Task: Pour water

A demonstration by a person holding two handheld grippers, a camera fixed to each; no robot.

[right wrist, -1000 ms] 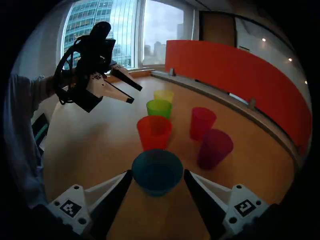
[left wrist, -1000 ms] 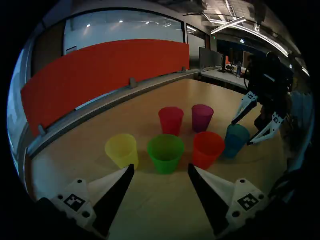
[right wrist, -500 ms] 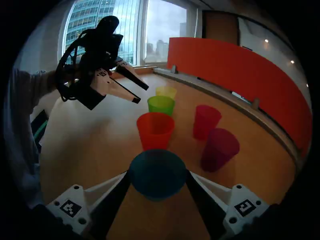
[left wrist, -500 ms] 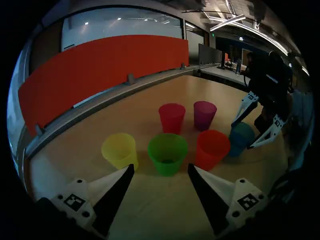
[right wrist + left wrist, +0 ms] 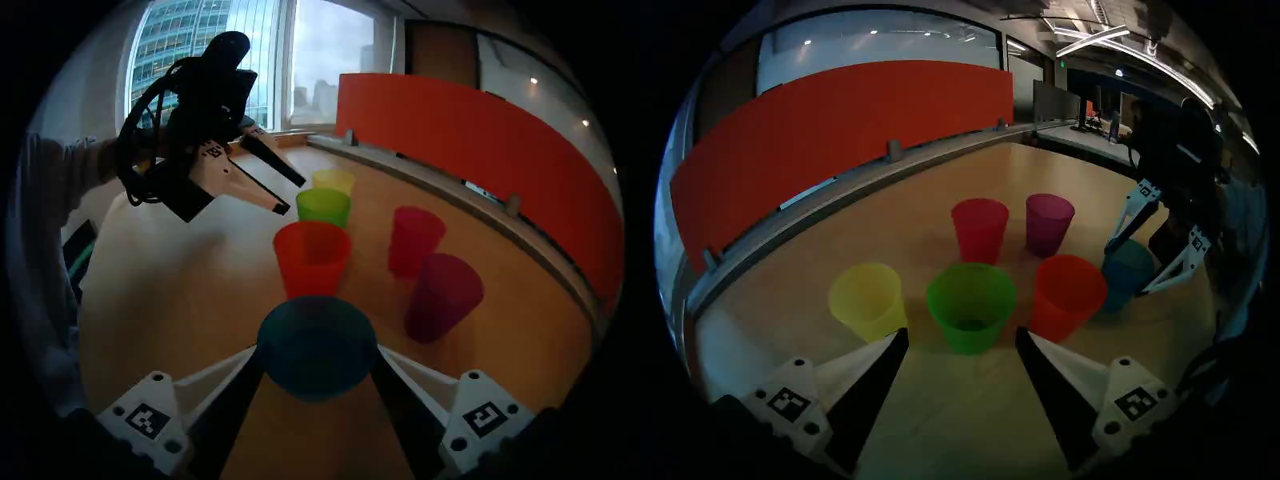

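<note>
Several plastic cups stand on the wooden table (image 5: pixel 944 416): yellow (image 5: pixel 868 300), green (image 5: pixel 970 306), orange (image 5: pixel 1066 294), red (image 5: pixel 979 230), purple (image 5: pixel 1049 223) and blue (image 5: pixel 1126 274). My left gripper (image 5: pixel 960 336) is open, its fingers pointing at the green cup just ahead. In the right gripper view the blue cup (image 5: pixel 317 346) sits between my right gripper's (image 5: pixel 317 354) fingers, which press on both its sides. The left gripper (image 5: pixel 294 196) hovers above the table beside the green cup (image 5: pixel 323 206). The right gripper (image 5: pixel 1128 264) straddles the blue cup.
An orange divider panel (image 5: pixel 840 120) with a rail runs along the table's far edge. Windows (image 5: pixel 240 56) lie behind the left gripper, and a sleeve (image 5: pixel 48 264) is at the left. Bare table stretches in front of the cups.
The right gripper moved forward around the blue cup until its fingers met the cup's sides. The left gripper crept closer to the green cup.
</note>
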